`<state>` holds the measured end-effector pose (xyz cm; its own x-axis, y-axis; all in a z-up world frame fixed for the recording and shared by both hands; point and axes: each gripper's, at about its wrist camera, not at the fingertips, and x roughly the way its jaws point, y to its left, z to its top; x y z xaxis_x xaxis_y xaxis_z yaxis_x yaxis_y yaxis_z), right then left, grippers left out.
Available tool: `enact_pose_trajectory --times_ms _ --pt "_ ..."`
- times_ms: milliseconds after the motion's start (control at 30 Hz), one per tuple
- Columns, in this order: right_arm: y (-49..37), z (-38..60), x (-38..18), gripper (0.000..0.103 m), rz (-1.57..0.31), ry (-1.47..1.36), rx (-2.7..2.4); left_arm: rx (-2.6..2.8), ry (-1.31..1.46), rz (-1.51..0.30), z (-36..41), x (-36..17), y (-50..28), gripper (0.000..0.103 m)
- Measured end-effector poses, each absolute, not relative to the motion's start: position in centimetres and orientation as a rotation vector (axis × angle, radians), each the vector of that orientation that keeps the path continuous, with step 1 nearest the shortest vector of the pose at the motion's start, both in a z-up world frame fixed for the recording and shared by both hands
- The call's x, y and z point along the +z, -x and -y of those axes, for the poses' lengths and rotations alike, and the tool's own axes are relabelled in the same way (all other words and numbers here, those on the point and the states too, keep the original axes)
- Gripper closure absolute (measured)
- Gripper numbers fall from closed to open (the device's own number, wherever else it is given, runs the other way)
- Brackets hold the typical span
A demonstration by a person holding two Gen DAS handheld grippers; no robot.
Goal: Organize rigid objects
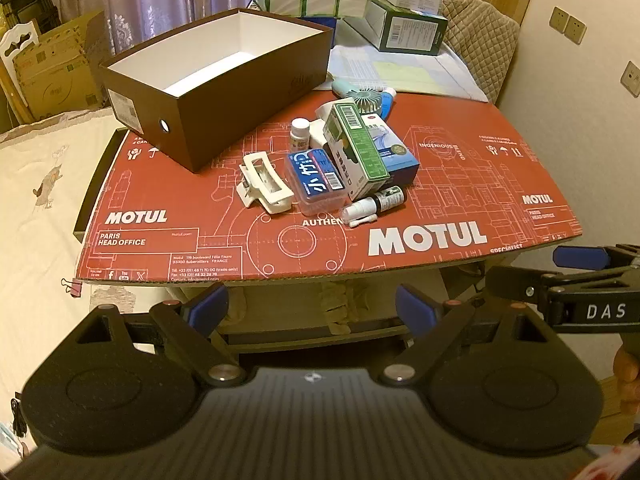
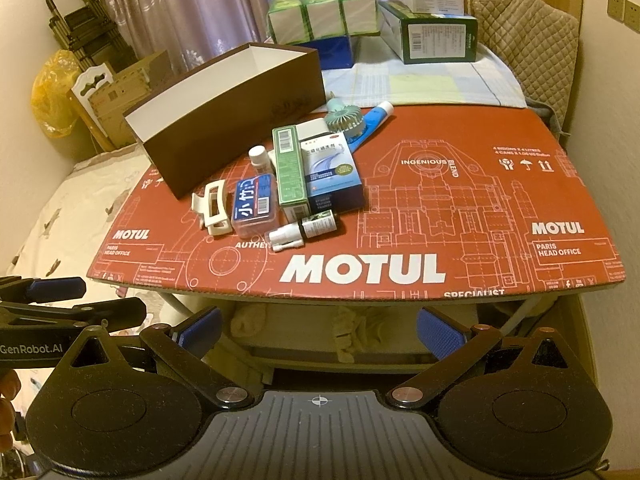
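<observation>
While both grippers, left and right, hang spread wide and empty off the near edge of the board, your pile lies mid-board, ahead. The box stands at its far-left corner, nearer your left gripper.

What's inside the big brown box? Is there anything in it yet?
The open brown cardboard box shows only bare white inner walls and a strip of white floor. Nothing shows inside. Its near wall hides the front part of the floor in both views, so something small there would go unseen.
</observation>
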<state>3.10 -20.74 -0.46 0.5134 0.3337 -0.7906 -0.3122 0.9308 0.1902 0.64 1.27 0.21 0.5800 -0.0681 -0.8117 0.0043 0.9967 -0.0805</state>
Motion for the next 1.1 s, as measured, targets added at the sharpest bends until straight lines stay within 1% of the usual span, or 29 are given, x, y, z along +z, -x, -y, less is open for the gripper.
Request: enact_pose_trajectory --times_ms 467,1100 --pt "-4.0 19.5 0.2 0.002 -0.953 -0.021 0.391 -0.042 0.064 -0.947 -1.3 0.2 -1.5 0.014" --pt "-5.1 18.4 -0.4 0.002 -0.946 -0.018 0.407 -0.044 0.061 -0.946 -2.1 0.3 -2.2 0.014"
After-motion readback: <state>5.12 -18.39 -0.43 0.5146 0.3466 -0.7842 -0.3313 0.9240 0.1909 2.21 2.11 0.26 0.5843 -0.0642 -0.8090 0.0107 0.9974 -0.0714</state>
